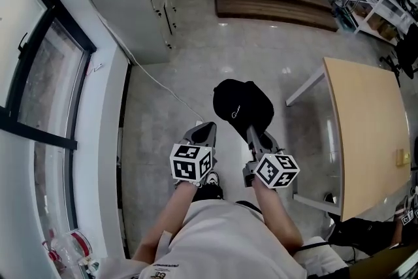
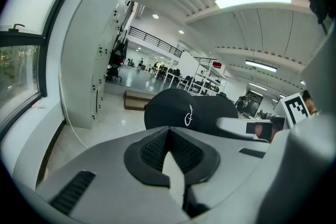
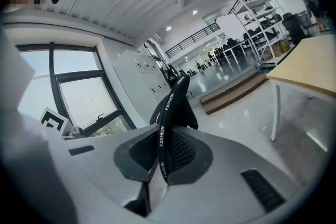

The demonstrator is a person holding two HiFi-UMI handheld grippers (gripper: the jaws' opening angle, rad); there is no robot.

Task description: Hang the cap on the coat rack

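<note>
Right gripper [image 1: 251, 130] clamped on the cap [image 1: 243, 101], left gripper [image 1: 208, 126] pinched together on nothing.
In the right gripper view the jaws are closed down to the thickness of the cap's black band lettered FASHION, and the cap rises just ahead of the tips. The left gripper's pads [image 2: 157, 147] meet with nothing between them. The cap sits just beyond and to its right.

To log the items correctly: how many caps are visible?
1. The black cap is clamped by its strap in the right gripper. Others may lie outside the views.
</note>
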